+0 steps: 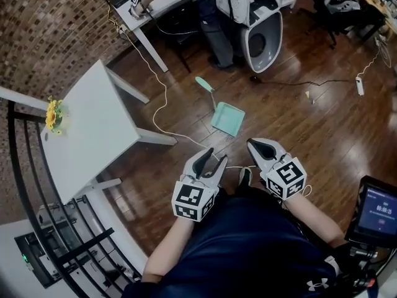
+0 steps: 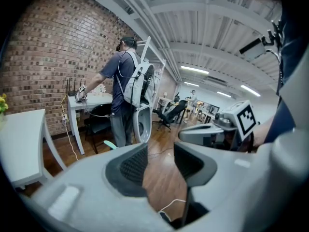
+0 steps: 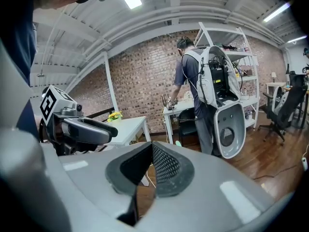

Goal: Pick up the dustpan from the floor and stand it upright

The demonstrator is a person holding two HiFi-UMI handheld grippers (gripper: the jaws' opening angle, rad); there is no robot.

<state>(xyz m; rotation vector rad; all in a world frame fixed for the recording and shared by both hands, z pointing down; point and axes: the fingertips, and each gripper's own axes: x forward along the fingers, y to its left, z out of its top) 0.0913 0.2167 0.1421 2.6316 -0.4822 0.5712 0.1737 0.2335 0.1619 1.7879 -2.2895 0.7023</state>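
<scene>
A teal dustpan (image 1: pixel 227 118) lies flat on the wooden floor, its long handle (image 1: pixel 205 85) pointing away from me. Both grippers hover short of its near edge, apart from it. My left gripper (image 1: pixel 211 156) is open, with only floor showing between its fingers (image 2: pixel 161 164). My right gripper (image 1: pixel 256 144) is shut at the tips with nothing in it (image 3: pixel 151 147). The handle's rounded end peeks above the jaws in the left gripper view (image 2: pixel 110 144) and in the right gripper view (image 3: pixel 179 143). Each gripper also shows in the other's view, the right one (image 2: pixel 217 132) and the left one (image 3: pixel 82 127).
A white table (image 1: pixel 93 123) with yellow flowers (image 1: pixel 54 115) stands left of the dustpan. A white cable (image 1: pixel 162 104) runs across the floor beside it. A person with a backpack (image 1: pixel 229 11) stands at a desk beyond. A black railing (image 1: pixel 37 216) is at the left and a screen (image 1: pixel 377 210) at the right.
</scene>
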